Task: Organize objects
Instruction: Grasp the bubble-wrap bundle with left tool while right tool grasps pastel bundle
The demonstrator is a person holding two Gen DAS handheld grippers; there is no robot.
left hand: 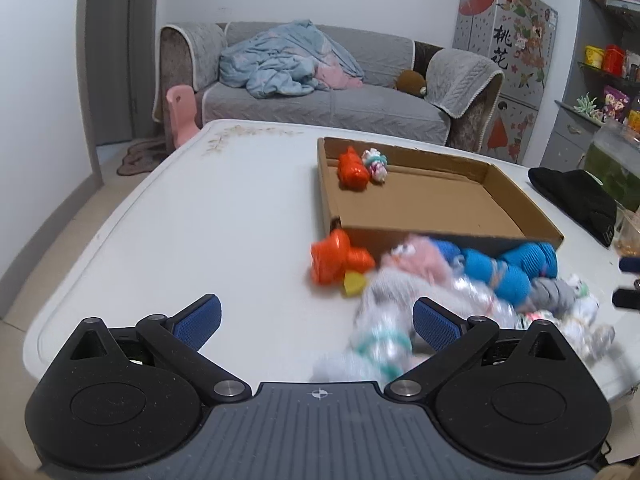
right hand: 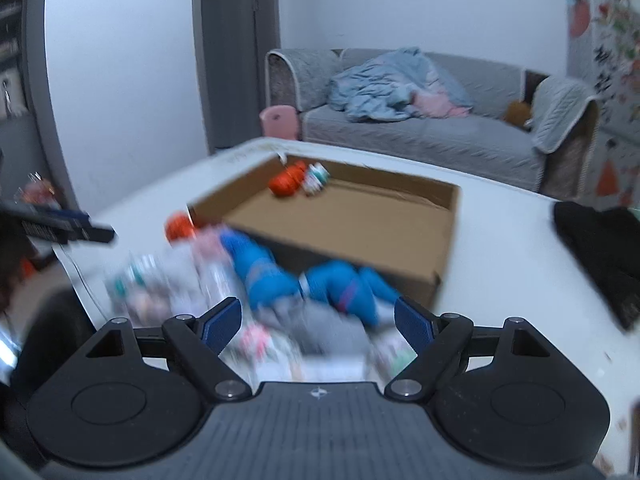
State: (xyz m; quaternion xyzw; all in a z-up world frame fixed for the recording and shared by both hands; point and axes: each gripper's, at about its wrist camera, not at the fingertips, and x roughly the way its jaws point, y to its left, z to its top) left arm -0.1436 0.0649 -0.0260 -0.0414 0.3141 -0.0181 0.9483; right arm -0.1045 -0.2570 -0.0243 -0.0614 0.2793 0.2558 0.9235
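Observation:
A shallow cardboard box (left hand: 516, 196) (right hand: 448, 220) lies on the white table (left hand: 200, 220) (right hand: 500, 248). In its far corner sit an orange toy (left hand: 352, 170) (right hand: 286, 180) and a small white patterned toy (left hand: 376, 164) (right hand: 316, 176). A blurred pile of soft toys lies in front of the box: an orange toy (left hand: 334, 260) (right hand: 178, 228), a pink one (left hand: 416, 258), blue ones (left hand: 508, 268) (right hand: 264, 276), grey and white ones (left hand: 384, 312) (right hand: 332, 332). My left gripper (left hand: 316, 320) is open at the pile's left edge. My right gripper (right hand: 318, 322) is open over the pile.
A black cloth (left hand: 576, 204) (right hand: 596, 256) lies on the table right of the box, with a glass (left hand: 628, 232) beside it. A grey sofa (left hand: 320, 100) (right hand: 420, 132) and a pink stool (left hand: 182, 114) stand beyond the table. The other gripper's tip shows at the frame edge (left hand: 628, 280) (right hand: 68, 228).

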